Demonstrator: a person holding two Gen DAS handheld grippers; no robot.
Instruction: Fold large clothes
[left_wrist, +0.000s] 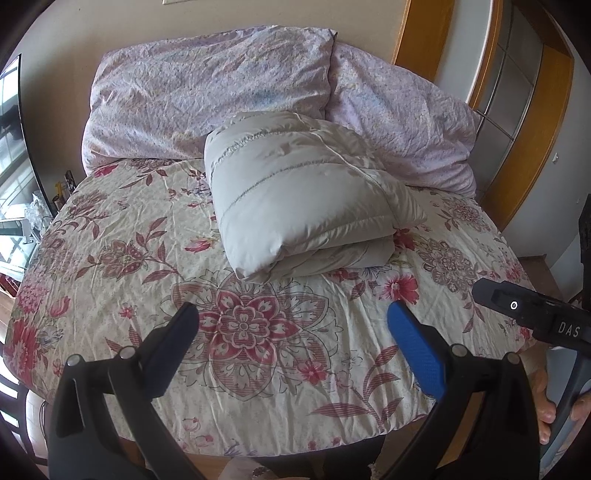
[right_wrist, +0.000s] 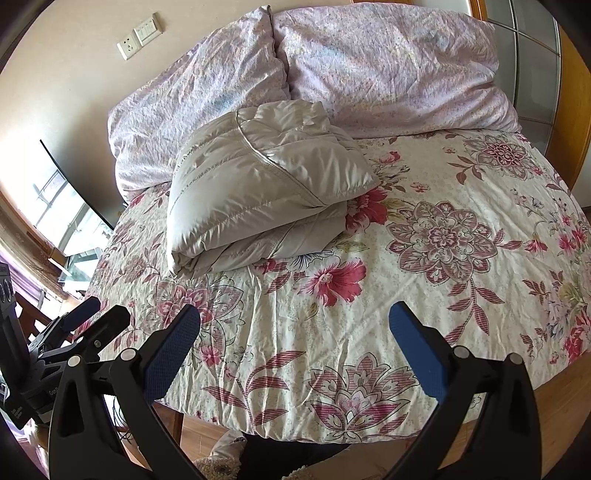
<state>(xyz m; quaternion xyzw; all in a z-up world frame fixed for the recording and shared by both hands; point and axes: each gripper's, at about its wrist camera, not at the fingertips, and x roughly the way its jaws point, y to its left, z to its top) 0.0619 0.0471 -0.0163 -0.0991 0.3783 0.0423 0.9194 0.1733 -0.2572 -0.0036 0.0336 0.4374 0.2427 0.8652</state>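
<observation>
A beige padded jacket (left_wrist: 299, 192) lies folded into a thick bundle on the floral bed cover (left_wrist: 147, 266), near the pillows. It also shows in the right wrist view (right_wrist: 258, 184), left of centre. My left gripper (left_wrist: 293, 314) is open and empty, held above the near part of the bed, well short of the jacket. My right gripper (right_wrist: 293, 314) is open and empty too, above the bed's near edge. The right gripper's body shows at the right edge of the left wrist view (left_wrist: 532, 310), and the left gripper at the lower left of the right wrist view (right_wrist: 85, 325).
Two lilac pillows (left_wrist: 207, 96) lean against the wall behind the jacket. A window (right_wrist: 62, 206) is on the left, a wooden door frame (left_wrist: 517, 110) on the right. Wall sockets (right_wrist: 142, 33) sit above the pillows. Wooden floor (right_wrist: 554, 406) lies below the bed's near edge.
</observation>
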